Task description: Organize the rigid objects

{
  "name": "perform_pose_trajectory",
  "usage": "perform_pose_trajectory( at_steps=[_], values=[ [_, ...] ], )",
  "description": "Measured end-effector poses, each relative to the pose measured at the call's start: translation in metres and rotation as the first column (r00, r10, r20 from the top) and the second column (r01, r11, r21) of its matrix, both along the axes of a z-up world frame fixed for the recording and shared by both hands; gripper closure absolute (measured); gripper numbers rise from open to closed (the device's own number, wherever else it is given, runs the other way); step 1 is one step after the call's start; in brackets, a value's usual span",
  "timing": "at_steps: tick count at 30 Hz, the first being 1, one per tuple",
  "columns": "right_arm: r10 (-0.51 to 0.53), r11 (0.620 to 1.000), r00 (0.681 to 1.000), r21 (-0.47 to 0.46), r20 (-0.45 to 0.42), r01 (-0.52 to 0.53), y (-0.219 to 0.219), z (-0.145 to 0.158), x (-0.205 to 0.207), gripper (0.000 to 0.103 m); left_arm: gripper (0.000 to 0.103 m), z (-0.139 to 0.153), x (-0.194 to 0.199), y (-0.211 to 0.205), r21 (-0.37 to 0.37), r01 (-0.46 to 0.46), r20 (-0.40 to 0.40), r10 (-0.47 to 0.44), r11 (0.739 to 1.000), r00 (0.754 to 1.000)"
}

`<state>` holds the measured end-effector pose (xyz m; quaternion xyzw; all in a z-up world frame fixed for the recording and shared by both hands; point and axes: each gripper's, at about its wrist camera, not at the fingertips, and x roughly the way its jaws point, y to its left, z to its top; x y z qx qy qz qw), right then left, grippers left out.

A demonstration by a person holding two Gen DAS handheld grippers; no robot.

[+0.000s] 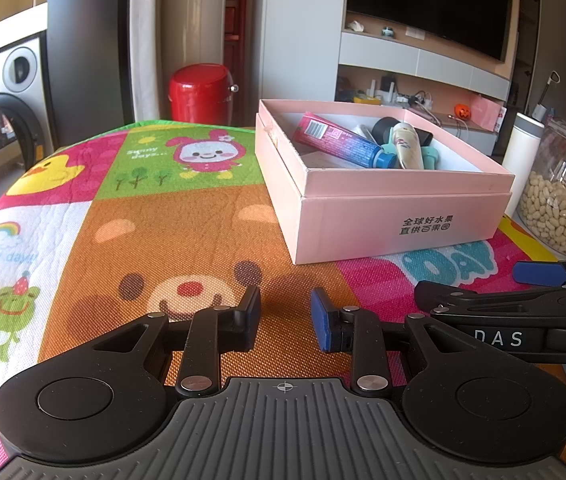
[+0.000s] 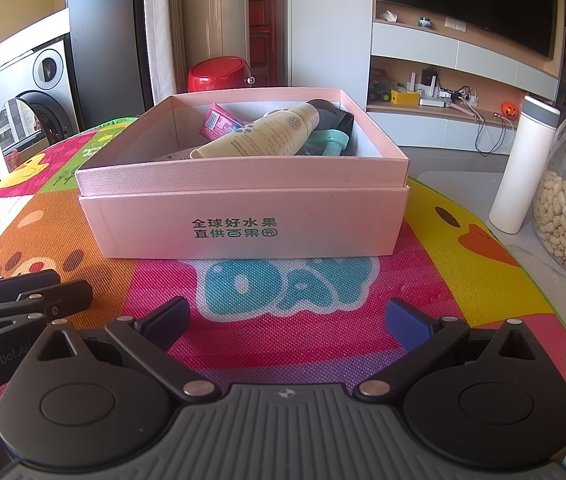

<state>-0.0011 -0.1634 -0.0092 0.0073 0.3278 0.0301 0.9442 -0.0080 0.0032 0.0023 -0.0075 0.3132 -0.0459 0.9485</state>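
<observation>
One pink box (image 2: 243, 216), two grippers, on a cartoon mat (image 1: 187, 224).
Box holds two tubes (image 1: 341, 145), more items unclear; it lies beyond left gripper (image 1: 285, 318), half-open, and right gripper (image 2: 287, 322), wide open; both empty.

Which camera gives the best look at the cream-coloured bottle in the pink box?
The right wrist view: the cream bottle lies side-on atop the other items, its printed side facing the camera. The left wrist view shows it end-on, foreshortened, beside the pink-and-blue tube.
</observation>
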Motion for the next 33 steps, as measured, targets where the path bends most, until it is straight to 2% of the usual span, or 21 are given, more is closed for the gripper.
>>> perform_pose_trajectory(
  at_steps=[18,33],
  values=[
    [0.000,1.000,1.000,0.000,0.000,0.000,0.0002,0.0000,0.0000,0.000,0.071,0.0000,0.0003,0.0003,0.000,0.000,-0.001,0.000,1.000,1.000],
    [0.000,1.000,1.000,0.000,0.000,0.000,0.0001,0.0000,0.0001,0.000,0.071,-0.0001,0.0001,0.0046,-0.031,0.000,-0.003,0.000,1.000,1.000]
  ],
)
